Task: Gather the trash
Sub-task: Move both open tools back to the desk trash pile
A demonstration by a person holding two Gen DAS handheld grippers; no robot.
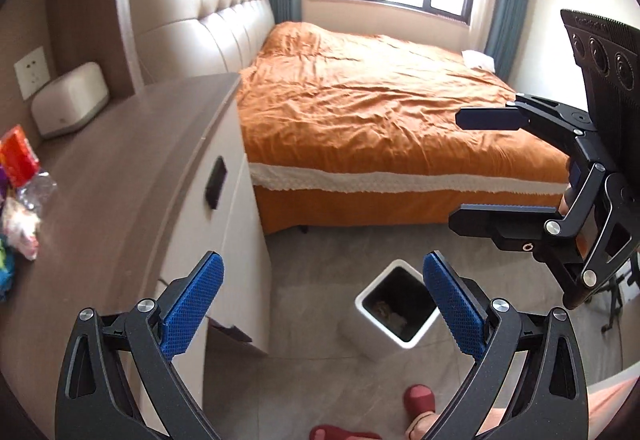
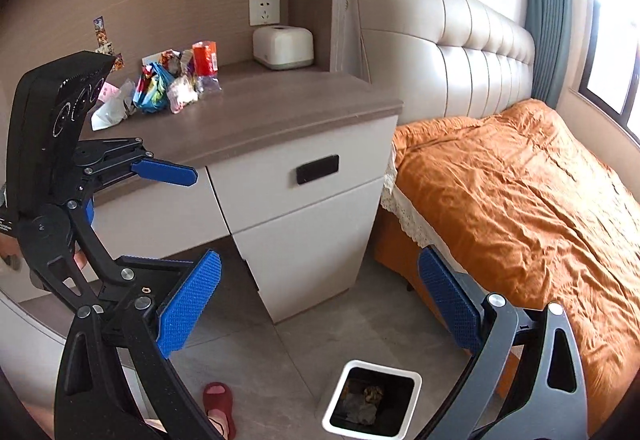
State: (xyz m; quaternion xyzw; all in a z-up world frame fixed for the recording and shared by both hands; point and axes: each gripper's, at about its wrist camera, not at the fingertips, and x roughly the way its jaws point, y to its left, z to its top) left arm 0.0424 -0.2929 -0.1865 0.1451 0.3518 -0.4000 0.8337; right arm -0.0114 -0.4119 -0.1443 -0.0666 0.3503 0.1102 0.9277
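Observation:
A pile of crumpled wrappers and snack bags [image 2: 168, 86] lies on the brown desk top [image 2: 256, 112], and shows at the left edge of the left wrist view [image 1: 20, 192]. A white square trash bin [image 1: 394, 304] with some trash inside stands on the floor; it also shows in the right wrist view [image 2: 372, 400]. My left gripper [image 1: 322, 304] is open and empty, above the floor near the bin. My right gripper [image 2: 320, 304] is open and empty, above the bin. Each gripper shows in the other's view: the right [image 1: 472, 168], the left [image 2: 192, 220].
A white tissue box [image 2: 283, 47] sits at the back of the desk under a wall socket [image 2: 264, 10]. The desk's white drawer cabinet [image 2: 304, 216] stands beside a bed with an orange cover [image 1: 380, 112]. Red slippers [image 1: 418, 400] are on the grey tile floor.

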